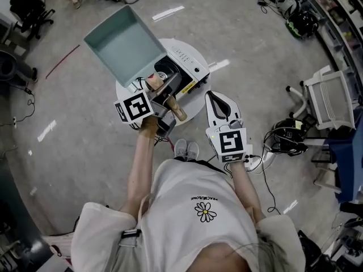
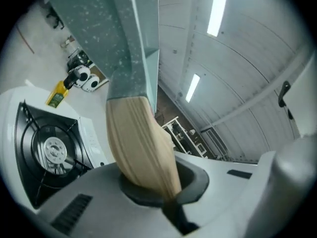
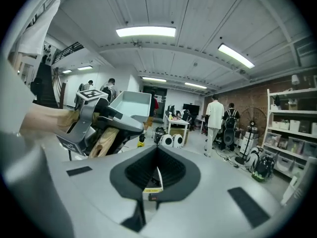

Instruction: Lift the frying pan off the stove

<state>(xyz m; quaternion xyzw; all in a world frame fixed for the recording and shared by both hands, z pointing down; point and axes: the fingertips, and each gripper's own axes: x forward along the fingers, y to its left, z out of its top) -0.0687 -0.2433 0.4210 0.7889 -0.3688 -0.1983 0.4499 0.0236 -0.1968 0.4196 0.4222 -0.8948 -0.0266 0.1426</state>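
The square teal frying pan (image 1: 123, 44) hangs tilted in the air above the white stove (image 1: 190, 66), clear of the burner (image 2: 49, 150). My left gripper (image 1: 165, 102) is shut on the pan's light wooden handle (image 1: 174, 107). In the left gripper view the handle (image 2: 141, 143) runs up from between the jaws of the left gripper (image 2: 163, 192) to the pan (image 2: 119, 33). My right gripper (image 1: 214, 96) is off to the right of the stove, shut and holding nothing. The right gripper view shows the right gripper (image 3: 156, 170) with its pads together, and the pan (image 3: 131, 103) and left gripper (image 3: 94, 115) at the left.
The stove stands on a small round white table (image 1: 126, 88). A white cart (image 1: 329, 98) and a tangle of cables (image 1: 289, 135) are on the floor to the right, an office chair (image 1: 28, 7) far left. People (image 3: 215, 115) stand far back by shelves.
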